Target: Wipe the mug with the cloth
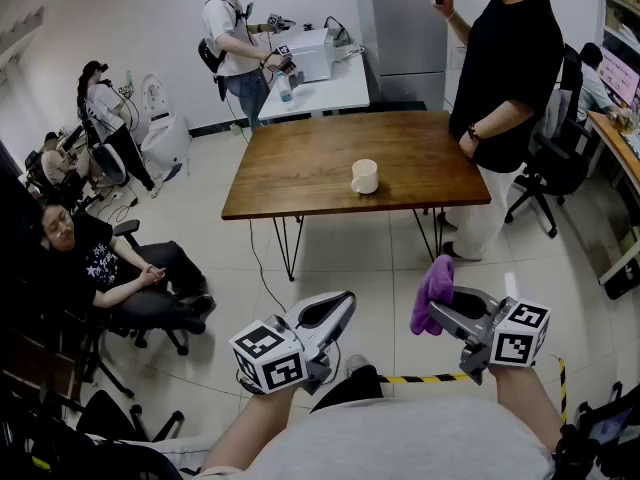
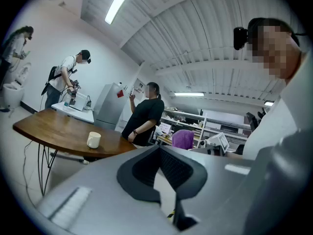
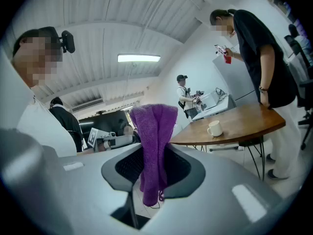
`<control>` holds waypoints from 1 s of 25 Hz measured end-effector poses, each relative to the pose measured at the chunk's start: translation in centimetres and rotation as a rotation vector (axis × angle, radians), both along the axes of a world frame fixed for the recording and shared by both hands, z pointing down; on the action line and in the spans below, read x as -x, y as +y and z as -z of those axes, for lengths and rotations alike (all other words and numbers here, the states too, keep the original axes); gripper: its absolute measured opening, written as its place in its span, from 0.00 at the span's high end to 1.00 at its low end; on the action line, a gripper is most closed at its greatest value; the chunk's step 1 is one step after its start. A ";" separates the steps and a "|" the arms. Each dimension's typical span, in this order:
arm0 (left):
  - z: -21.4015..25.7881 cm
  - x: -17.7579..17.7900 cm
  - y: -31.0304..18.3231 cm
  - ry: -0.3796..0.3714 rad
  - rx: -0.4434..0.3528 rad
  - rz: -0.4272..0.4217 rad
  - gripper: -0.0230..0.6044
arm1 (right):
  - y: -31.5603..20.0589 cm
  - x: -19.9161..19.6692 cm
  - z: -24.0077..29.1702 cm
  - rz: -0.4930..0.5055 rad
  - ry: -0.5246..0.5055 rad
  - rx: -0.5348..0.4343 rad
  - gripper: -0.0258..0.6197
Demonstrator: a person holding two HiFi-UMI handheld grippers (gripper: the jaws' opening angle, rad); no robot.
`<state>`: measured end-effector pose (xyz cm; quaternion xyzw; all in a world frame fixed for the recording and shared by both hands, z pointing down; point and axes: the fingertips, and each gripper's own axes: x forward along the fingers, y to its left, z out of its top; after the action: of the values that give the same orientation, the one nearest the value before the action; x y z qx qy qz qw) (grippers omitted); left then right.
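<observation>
- Head view: mug [image 1: 365, 176] stands on table [image 1: 300, 173], at 12 o'clock and well apart from left claw [image 1: 345, 306] and right claw [image 1: 432, 320]; neither clearly nearer.
- Left gripper view: left claw closed, empty; mug at 10 o'clock.
- Right gripper view: right claw clamped on cloth [image 3: 154, 141], which hangs upright; mug at 2 o'clock.

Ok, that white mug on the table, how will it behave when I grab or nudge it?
The mug looks squat and stands upright, so it probably resists tipping. Its surface looks smooth and hard, likely ceramic: it may slip in jaws and chip if knocked. On the flat table, a push would probably slide it.
</observation>
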<state>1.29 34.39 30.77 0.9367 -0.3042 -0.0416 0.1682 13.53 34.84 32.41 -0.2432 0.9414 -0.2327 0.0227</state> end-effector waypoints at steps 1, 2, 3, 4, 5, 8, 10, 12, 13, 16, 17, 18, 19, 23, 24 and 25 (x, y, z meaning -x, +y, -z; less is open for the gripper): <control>-0.1 0.2 -0.7 0.004 -0.006 -0.003 0.98 | -0.7 0.2 -0.3 0.001 0.006 -0.002 0.79; -0.3 0.5 -1.5 0.005 -0.013 -0.004 0.98 | -1.4 0.4 -0.5 0.002 0.011 -0.003 0.79; -0.4 0.7 -2.3 0.004 -0.024 -0.002 0.98 | -2.2 0.6 -0.7 0.000 0.012 -0.003 0.79; -0.5 1.0 -3.3 0.000 -0.038 0.005 0.98 | -3.1 0.7 -0.9 -0.002 0.009 0.000 0.79; -0.5 1.3 -4.4 -0.007 -0.054 0.015 0.98 | -4.2 0.9 -1.0 -0.006 0.008 0.003 0.79; -0.9 2.1 -8.6 -0.031 -0.091 0.020 0.98 | -8.2 1.2 -1.6 -0.024 0.012 0.010 0.79; -1.5 2.2 -11.8 -0.037 -0.090 -0.002 0.98 | -11.3 1.4 -2.1 -0.039 0.013 0.020 0.79; -2.1 2.4 -15.7 -0.046 -0.083 -0.022 0.98 | -15.1 1.7 -2.3 -0.052 0.011 0.025 0.79; -2.4 2.6 -17.9 -0.061 -0.080 -0.030 0.98 | -17.2 2.0 -2.4 -0.058 0.006 0.025 0.79; -3.9 3.5 -24.6 -0.143 -0.055 -0.055 0.93 | -23.6 3.2 -3.2 -0.078 -0.007 0.052 0.79; -4.5 3.8 -26.7 -0.163 -0.040 -0.066 0.90 | -25.6 3.6 -3.5 -0.083 -0.004 0.067 0.79; -5.1 4.0 -28.7 -0.178 -0.025 -0.077 0.86 | -27.5 4.0 -3.8 -0.088 0.001 0.080 0.80; -5.7 4.3 -30.7 -0.189 -0.012 -0.087 0.83 | -29.4 4.4 -4.0 -0.094 0.004 0.090 0.79; -7.7 5.4 -37.6 -0.218 0.026 -0.110 0.73 | -36.0 5.7 -4.6 -0.124 0.024 0.114 0.80; -8.5 5.5 -38.9 -0.233 0.031 -0.112 0.69 | -37.2 5.9 -4.9 -0.129 0.033 0.120 0.79; -9.5 5.5 -40.0 -0.252 0.033 -0.115 0.64 | -38.1 6.0 -5.5 -0.132 0.041 0.127 0.79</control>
<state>-4.23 -5.57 40.25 0.9475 -0.2696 0.0908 0.1460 7.55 -3.28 37.88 -0.3103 0.9069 -0.2848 0.0032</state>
